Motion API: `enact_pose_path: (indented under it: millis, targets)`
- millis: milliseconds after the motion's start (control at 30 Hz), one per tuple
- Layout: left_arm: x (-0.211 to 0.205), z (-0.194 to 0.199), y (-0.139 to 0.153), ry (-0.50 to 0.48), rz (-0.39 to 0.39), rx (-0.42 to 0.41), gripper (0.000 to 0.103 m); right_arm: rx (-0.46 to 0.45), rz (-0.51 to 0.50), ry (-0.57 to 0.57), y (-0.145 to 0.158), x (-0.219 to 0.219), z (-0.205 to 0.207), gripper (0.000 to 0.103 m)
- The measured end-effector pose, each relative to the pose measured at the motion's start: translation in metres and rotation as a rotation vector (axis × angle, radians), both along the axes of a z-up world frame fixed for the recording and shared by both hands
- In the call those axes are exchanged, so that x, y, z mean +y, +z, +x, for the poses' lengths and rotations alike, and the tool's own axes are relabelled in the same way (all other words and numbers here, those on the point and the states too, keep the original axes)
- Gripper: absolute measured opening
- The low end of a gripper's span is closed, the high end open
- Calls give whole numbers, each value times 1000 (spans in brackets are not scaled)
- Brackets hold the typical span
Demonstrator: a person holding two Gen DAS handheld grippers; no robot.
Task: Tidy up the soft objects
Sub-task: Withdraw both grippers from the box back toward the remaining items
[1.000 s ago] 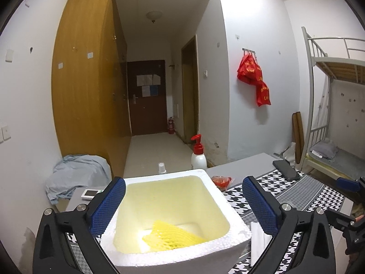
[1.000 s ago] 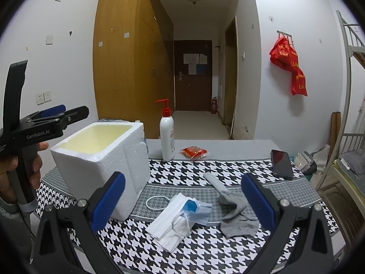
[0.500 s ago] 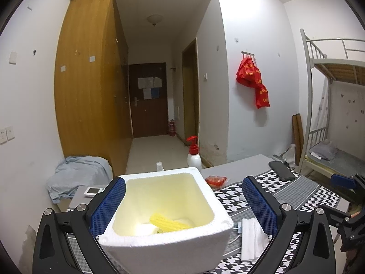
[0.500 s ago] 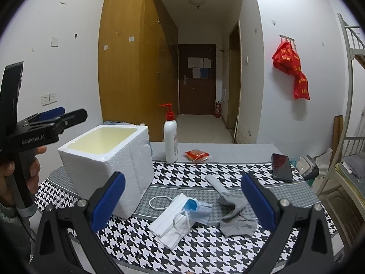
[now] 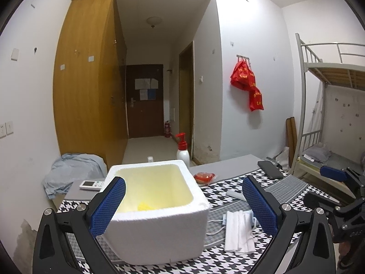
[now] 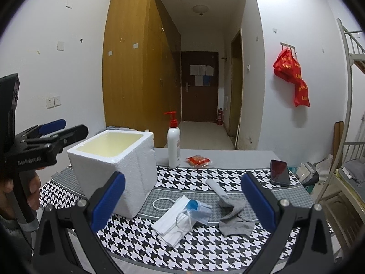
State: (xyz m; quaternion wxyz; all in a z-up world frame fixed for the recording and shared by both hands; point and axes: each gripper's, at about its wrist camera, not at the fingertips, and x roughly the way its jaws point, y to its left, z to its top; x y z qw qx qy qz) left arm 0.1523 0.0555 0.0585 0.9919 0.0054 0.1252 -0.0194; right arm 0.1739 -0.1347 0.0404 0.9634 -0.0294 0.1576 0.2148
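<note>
On the houndstooth tablecloth (image 6: 205,246), white foam box (image 5: 159,223) stands open-topped at the left end; yellow foam net (image 5: 146,205) lies at its bottom, only partly seen over the rim. Left gripper (image 5: 182,203): blue pads spread wide, nothing between them, held above the near side of the box, touching nothing. Right gripper (image 6: 182,203): jaws equally wide apart, empty, hovering over the cloth, clear of every object. Beneath it, a stack of white face masks (image 6: 175,226) with one blue mask (image 6: 198,210) partly on top, ear loop trailing towards the box. Grey sock (image 6: 235,221) crumpled just right of the masks, not touching them as far as can be seen. Farther back: pump bottle (image 6: 173,146) upright, red packet (image 6: 198,160) beside it, black phone (image 6: 280,172) near the right edge. Person's hand (image 6: 32,189) grips the left tool's handle
</note>
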Motion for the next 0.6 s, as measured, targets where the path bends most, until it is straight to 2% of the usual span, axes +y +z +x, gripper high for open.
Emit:
enact_pose_path:
  millis: [233, 600]
  targets:
    - [-6, -14, -9, -13, 5, -20, 102, -19, -6, 14, -3, 0, -11, 103]
    - [-14, -37, -33, -24, -47, -31, 102, -37, -21, 27, -14, -2, -26, 103]
